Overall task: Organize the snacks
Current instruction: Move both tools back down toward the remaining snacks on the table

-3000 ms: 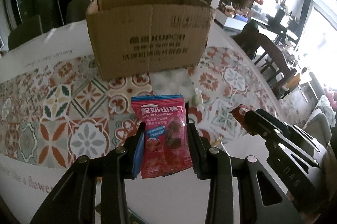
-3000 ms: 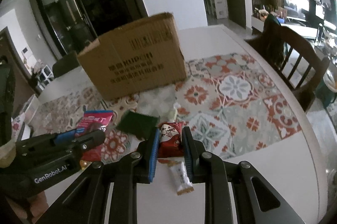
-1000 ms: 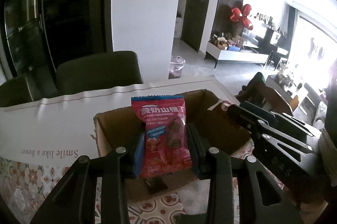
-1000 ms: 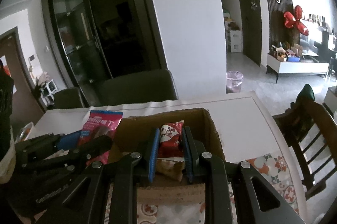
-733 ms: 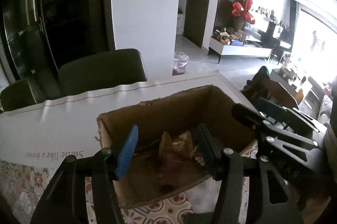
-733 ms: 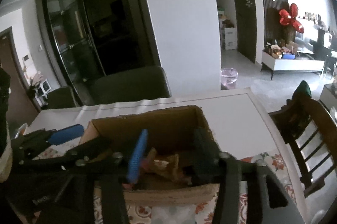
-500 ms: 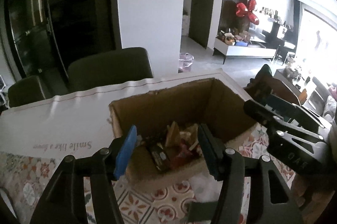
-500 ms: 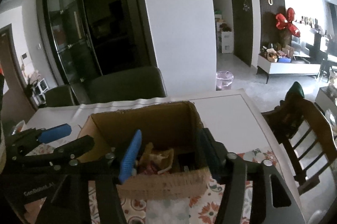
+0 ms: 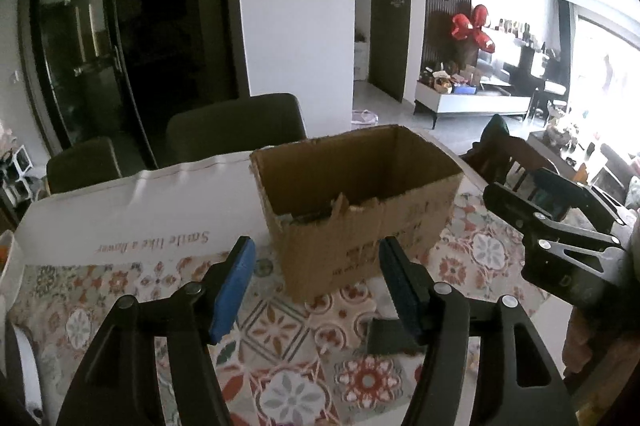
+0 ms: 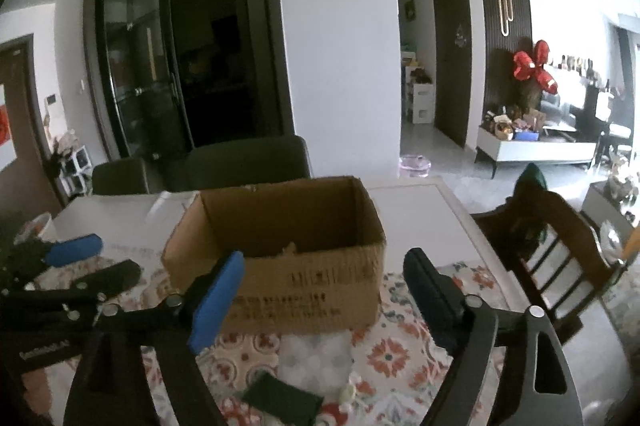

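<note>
An open brown cardboard box (image 9: 360,202) stands on the patterned tablecloth; it also shows in the right wrist view (image 10: 280,254). A few snack wrappers (image 9: 316,212) peek above its torn front edge. My left gripper (image 9: 316,282) is open and empty, just in front of the box. My right gripper (image 10: 320,294) is open and empty, also in front of the box. A dark green packet (image 9: 394,336) lies flat on the cloth near me; it shows in the right wrist view (image 10: 282,402) too. A small pale sweet (image 10: 347,392) lies beside it.
The right gripper (image 9: 560,226) shows at the right of the left wrist view, and the left gripper (image 10: 60,266) at the left of the right wrist view. A wooden chair (image 10: 560,246) stands at the table's right side. Dark chairs (image 9: 236,126) stand behind the table.
Both grippers opened over the box and dropped the red hawthorn packet and the small red snack into it. Both have since pulled back and lower, in front of the box.
</note>
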`<action>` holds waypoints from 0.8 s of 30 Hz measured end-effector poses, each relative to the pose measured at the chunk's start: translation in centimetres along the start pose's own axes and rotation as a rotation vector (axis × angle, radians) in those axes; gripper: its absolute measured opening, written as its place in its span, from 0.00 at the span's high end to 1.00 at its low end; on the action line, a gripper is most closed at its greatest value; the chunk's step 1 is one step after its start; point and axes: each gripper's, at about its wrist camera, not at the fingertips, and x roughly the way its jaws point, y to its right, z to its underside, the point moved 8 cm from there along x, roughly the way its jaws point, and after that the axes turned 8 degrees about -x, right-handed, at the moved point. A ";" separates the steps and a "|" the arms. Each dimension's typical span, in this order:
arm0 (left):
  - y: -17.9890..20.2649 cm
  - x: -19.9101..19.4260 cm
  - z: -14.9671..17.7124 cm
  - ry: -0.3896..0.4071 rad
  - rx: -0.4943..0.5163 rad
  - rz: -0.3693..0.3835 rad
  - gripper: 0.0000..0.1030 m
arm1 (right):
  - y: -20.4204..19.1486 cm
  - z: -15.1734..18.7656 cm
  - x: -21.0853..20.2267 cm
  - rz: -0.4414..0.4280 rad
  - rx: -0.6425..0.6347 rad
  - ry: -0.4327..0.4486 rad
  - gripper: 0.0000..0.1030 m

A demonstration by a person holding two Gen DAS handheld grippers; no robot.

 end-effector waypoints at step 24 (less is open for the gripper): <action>-4.0 -5.7 13.4 0.019 -0.056 -0.172 0.39 | -0.8 9.8 -8.0 0.145 -0.021 0.008 0.13</action>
